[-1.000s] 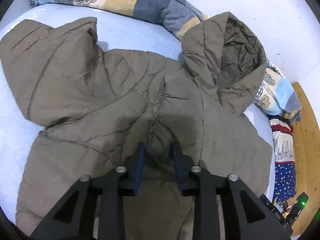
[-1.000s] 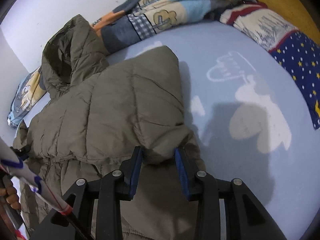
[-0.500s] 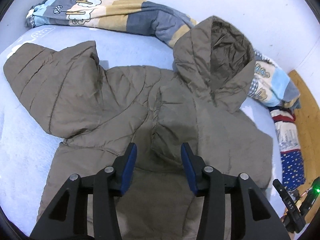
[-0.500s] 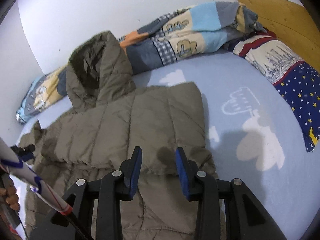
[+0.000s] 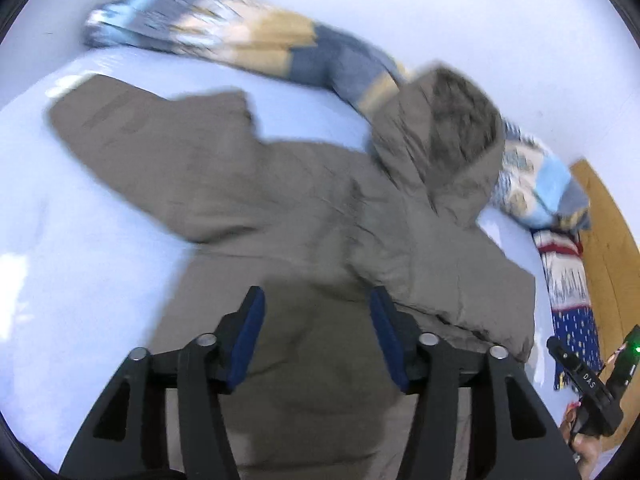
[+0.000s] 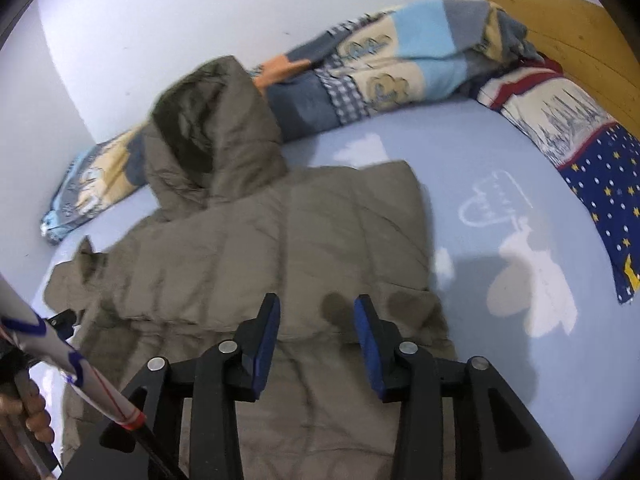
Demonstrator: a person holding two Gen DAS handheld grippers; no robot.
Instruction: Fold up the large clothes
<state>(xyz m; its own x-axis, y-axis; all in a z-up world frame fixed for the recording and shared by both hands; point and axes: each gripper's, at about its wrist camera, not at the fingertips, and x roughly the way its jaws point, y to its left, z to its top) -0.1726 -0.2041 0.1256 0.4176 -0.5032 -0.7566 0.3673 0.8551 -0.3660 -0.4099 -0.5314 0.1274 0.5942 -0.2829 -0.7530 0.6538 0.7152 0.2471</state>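
Olive hooded jacket (image 5: 320,208) spread flat on the blue bed (image 6: 500,184).
Left tongs (image 5: 316,300) and right tongs (image 6: 316,304) hover over it, jaws just widened, gripping nothing.

bright, motion-blurred, fisheye-warped edges

Left gripper (image 5: 316,312) and right gripper (image 6: 316,312): both angled downward, jaws just opening, parted, nothing between the pads
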